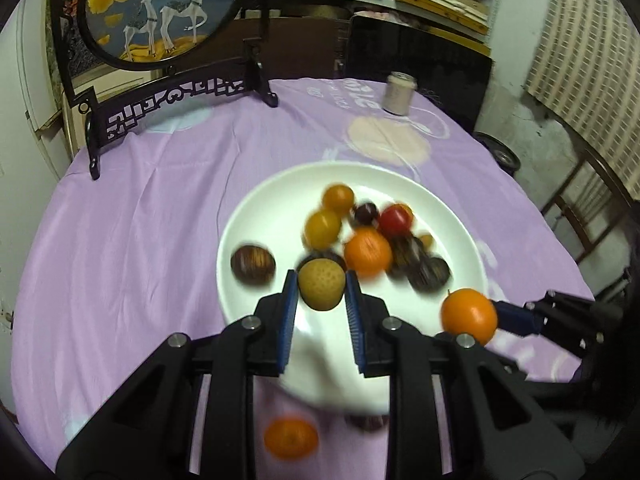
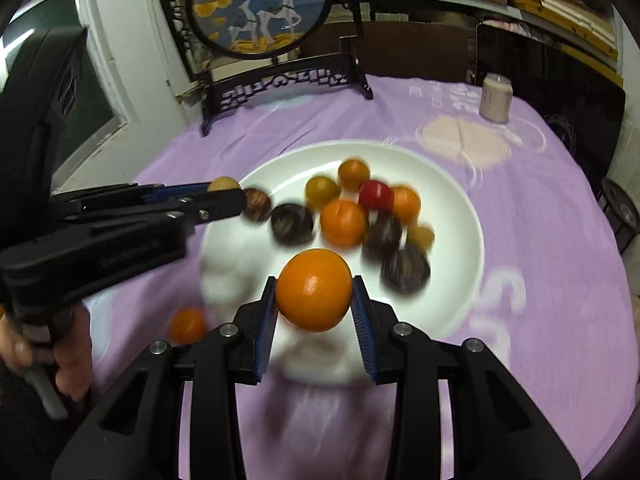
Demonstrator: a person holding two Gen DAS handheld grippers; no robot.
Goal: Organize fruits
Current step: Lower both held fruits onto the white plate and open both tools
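Above a white plate [image 1: 240, 216] of mixed fruit, the left gripper [image 1: 322, 290] is clamped on a speckled yellow fruit [image 1: 322, 289]; beside it, the right gripper [image 2: 314, 290] pinches an orange [image 2: 314, 290] over the plate's near rim. One small orange fruit [image 1: 291, 438] lies on the purple tablecloth [image 1: 140, 220].

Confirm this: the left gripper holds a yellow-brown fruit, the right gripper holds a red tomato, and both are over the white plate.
One thing is wrong: the right gripper holds an orange fruit, not a red tomato. The right wrist view shows it clamped between the blue pads. The rest stands: the left gripper holds the yellow-brown fruit, and both are over the white plate.
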